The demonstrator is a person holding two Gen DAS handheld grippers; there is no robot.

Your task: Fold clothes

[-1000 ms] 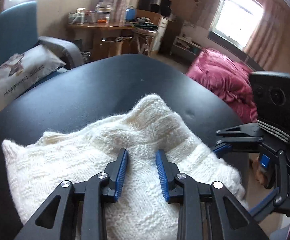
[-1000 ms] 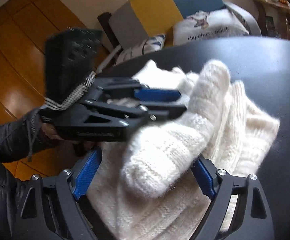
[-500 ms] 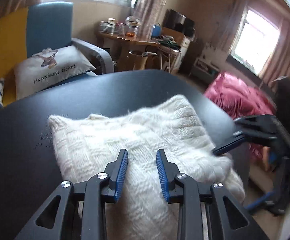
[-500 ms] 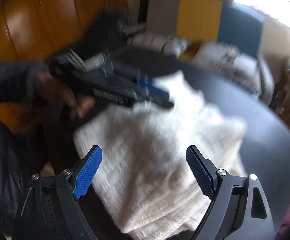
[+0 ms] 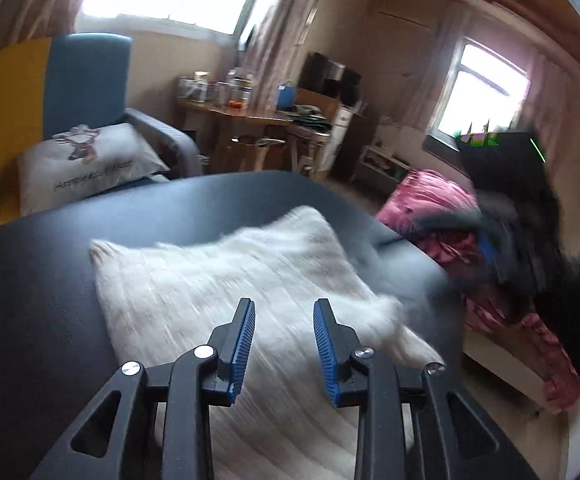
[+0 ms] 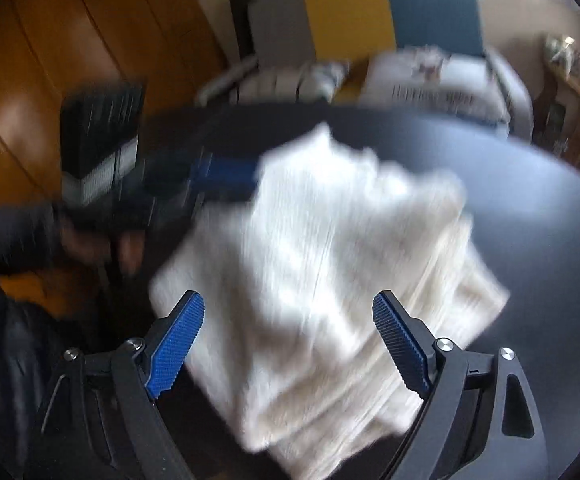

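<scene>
Folded white sweater point(image 5: 226, 304) flat on the dark round table point(image 5: 50, 280), sleeve no longer raised as a second ago. Right gripper point(image 6: 288, 322) lifted clear, wide open, empty. Left gripper point(image 5: 284, 330) half open, empty. Gloved hand point(image 6: 90, 236) only in right view.

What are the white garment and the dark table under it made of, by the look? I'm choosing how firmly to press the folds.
The white garment looks like a thick, fuzzy knit, probably wool or acrylic yarn: its edges are fluffy and faint ribbed rows show through the blur. The table has a smooth, dark, matte top with a soft sheen, possibly laminate or leather-like covering; the pictures don't settle which.
</scene>
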